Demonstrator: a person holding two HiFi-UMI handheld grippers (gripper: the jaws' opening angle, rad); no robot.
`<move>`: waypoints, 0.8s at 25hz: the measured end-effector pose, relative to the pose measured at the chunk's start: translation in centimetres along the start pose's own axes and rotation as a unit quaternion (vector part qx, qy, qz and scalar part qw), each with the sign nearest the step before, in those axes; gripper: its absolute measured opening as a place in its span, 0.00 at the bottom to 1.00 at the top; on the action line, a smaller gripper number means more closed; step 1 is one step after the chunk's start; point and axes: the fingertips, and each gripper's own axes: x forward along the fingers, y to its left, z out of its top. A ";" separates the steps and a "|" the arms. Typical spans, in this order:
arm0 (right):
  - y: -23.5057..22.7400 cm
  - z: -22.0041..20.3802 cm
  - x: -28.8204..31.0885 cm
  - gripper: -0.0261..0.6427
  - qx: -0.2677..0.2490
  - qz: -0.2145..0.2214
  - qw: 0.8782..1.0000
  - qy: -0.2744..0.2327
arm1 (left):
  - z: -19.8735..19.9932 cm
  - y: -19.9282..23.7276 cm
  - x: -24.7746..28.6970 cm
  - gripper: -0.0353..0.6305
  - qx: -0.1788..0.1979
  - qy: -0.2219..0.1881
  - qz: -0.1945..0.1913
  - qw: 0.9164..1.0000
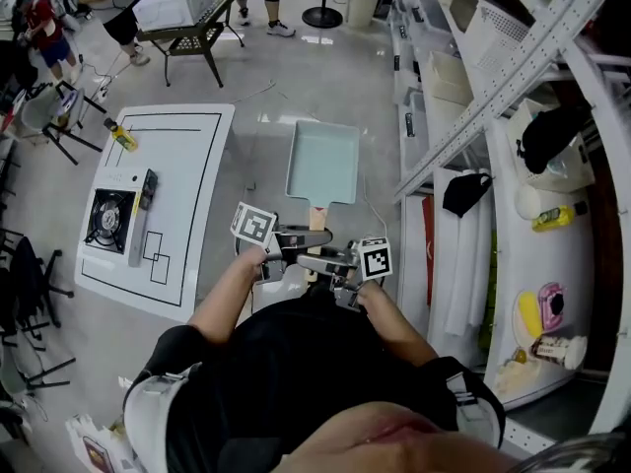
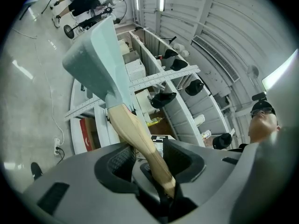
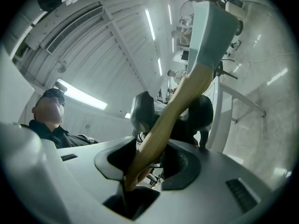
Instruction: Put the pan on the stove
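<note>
Head view: the pan (image 1: 322, 161), pale teal and rectangular, rests on nothing. You carry it over the floor just ahead of both tongs, mouth up and about level. Its wooden handle (image 1: 316, 218) points back at you.

- Left tongs (image 1: 292, 244) and right tongs (image 1: 325, 262) close in on the handle from opposite sides, near each other.
- Left gripper view: the handle runs out of the throat between the pads, and the jaws are clamped on it at a middling spread. Right gripper view shows the same.
- Judgement: two grips suit a long pan hung off a short handle, since one pair alone would let it droop or roll.

Destination: the white table (image 1: 187, 264) lies to the left of the left tongs. A black square unit (image 1: 108, 220) with a round grille sits on it, probably the stove, though I cannot confirm that. The pan is well apart from it, so the task is not yet done.

Watch: a dark bar (image 1: 143, 215) lies just beside the unit, on the side nearer the tongs. Keep the pan high enough to pass over it. White shelving (image 1: 463, 215) stands near the right tongs.
</note>
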 end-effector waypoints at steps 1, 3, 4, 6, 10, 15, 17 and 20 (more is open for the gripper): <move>-0.3 1.2 -0.3 0.29 -0.002 0.001 1.000 0.002 | 1.1 0.2 0.5 0.33 -0.009 -0.006 -0.005 1.000; -0.8 3.3 -0.8 0.29 -0.005 0.004 1.000 0.006 | 3.2 1.0 1.1 0.33 -0.008 -0.013 -0.001 1.000; -1.1 4.3 -0.9 0.29 -0.006 0.005 1.000 0.008 | 4.2 1.5 1.3 0.33 0.003 -0.013 0.007 1.000; -1.5 6.1 -1.1 0.29 -0.008 0.008 1.000 0.011 | 6.0 2.4 1.5 0.33 0.013 -0.017 0.017 1.000; -2.4 9.1 -1.6 0.29 -0.010 0.018 1.000 0.019 | 8.8 3.3 2.4 0.33 -0.005 -0.034 0.015 0.999; -3.0 12.0 -1.2 0.29 -0.012 0.029 0.999 0.028 | 12.0 4.4 2.0 0.33 0.009 -0.039 0.037 0.999; -3.4 13.0 -0.8 0.29 -0.016 0.033 0.999 0.032 | 12.8 4.5 1.8 0.33 -0.005 -0.048 0.027 0.998; -3.9 14.0 -0.1 0.29 -0.024 0.034 0.998 0.038 | 13.8 4.5 1.5 0.33 -0.030 -0.065 0.006 0.997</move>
